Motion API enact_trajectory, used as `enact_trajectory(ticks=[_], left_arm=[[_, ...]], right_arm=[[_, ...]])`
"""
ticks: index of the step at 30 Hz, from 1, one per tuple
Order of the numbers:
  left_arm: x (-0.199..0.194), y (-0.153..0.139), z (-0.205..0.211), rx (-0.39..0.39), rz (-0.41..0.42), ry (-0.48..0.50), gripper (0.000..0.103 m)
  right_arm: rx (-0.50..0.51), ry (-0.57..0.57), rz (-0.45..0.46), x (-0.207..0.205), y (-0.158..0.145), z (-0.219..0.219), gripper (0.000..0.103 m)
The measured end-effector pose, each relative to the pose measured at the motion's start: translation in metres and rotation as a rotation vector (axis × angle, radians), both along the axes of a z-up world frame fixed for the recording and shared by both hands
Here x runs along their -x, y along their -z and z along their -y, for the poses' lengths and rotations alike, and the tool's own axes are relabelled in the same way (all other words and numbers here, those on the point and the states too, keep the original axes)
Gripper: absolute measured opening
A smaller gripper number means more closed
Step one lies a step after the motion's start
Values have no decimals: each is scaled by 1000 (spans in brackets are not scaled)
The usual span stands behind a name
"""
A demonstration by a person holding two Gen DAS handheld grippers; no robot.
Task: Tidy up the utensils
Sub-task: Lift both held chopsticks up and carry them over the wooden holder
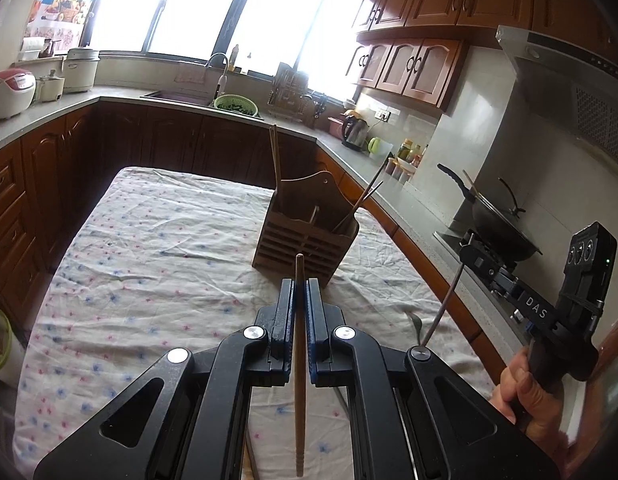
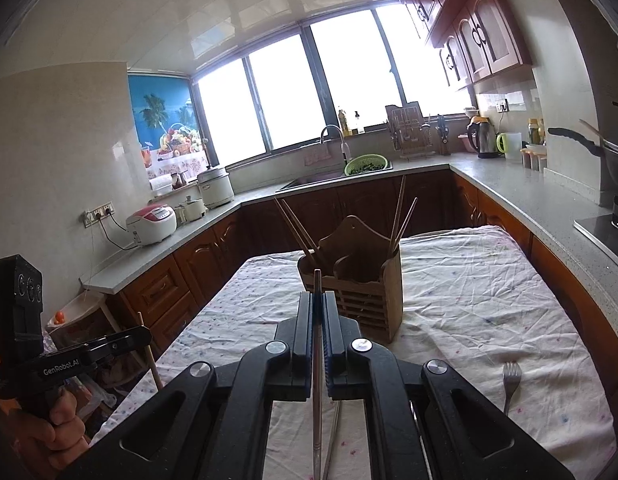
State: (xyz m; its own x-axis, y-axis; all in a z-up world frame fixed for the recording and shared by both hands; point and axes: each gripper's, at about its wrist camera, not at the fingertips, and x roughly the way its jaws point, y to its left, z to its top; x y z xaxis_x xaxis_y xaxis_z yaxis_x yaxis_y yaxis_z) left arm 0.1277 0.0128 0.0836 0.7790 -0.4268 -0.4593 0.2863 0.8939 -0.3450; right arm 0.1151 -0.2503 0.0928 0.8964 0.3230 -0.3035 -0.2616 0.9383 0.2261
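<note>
A wooden utensil holder [image 1: 307, 232] stands on the cloth-covered table [image 1: 149, 248], with chopsticks leaning in its left and right compartments; it also shows in the right wrist view [image 2: 359, 280]. My left gripper [image 1: 300, 284] is shut on a wooden chopstick [image 1: 299, 380], held above the table just short of the holder. My right gripper [image 2: 317, 298] is shut on a metal chopstick [image 2: 317, 392], near the holder's front. The right gripper shows at the right of the left wrist view [image 1: 475, 258], its metal chopstick [image 1: 443, 308] hanging down. A metal fork [image 2: 511, 380] lies on the cloth at the right.
Another metal chopstick [image 2: 333, 436] lies on the cloth under my right gripper. Counters ring the table: a sink with a green colander [image 2: 367, 164], a kettle [image 2: 483, 140], rice cookers [image 2: 151, 224], and a wok on the stove [image 1: 501, 228] at the right.
</note>
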Motion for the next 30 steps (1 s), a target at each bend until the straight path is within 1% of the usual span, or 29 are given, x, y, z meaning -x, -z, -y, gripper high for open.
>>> enact_trajectory(ticks=[13, 21, 30], left_arm=[[-22, -25, 1, 28, 71, -29, 4], [-45, -43, 3, 41, 118, -50, 4], [-75, -65, 12, 39, 194, -70, 4]], right_arm=[[-39, 16, 60, -12, -14, 10, 4], [-59, 31, 80, -32, -21, 16, 4], [-88, 65, 143, -56, -38, 26, 4]])
